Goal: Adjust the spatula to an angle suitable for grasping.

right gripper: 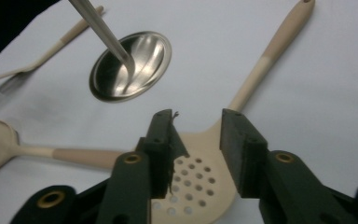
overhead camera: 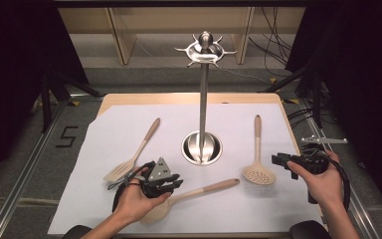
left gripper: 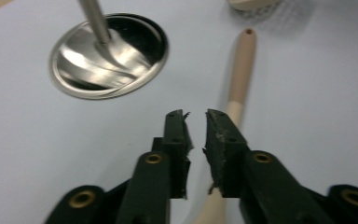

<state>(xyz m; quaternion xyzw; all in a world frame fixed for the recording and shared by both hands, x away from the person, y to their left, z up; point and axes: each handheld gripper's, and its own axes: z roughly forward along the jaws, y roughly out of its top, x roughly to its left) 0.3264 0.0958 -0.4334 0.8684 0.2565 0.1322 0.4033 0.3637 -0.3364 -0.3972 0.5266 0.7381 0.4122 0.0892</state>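
A steel utensil stand (overhead camera: 202,148) rises from a round base at the table's middle, with a ring of hooks (overhead camera: 205,49) on top. Around it lie three beige utensils: a slotted turner (overhead camera: 129,158) to the left, a spoon (overhead camera: 194,195) in front and a perforated skimmer (overhead camera: 258,164) to the right. My left gripper (overhead camera: 175,183) hovers over the spoon's neck. In the left gripper view the left gripper (left gripper: 196,114) shows a narrow gap, and the spoon handle (left gripper: 240,70) runs beneath it, not pinched. My right gripper (overhead camera: 279,163) is beside the skimmer. In the right gripper view the right gripper (right gripper: 198,114) stands open above the skimmer's bowl (right gripper: 193,175).
White paper (overhead camera: 129,124) covers a wooden tabletop (overhead camera: 189,97). A metal frame rail (overhead camera: 25,164) runs along the left side, and cables (overhead camera: 303,117) trail off at the right. The stand's base (left gripper: 107,56) lies close ahead of the left jaws.
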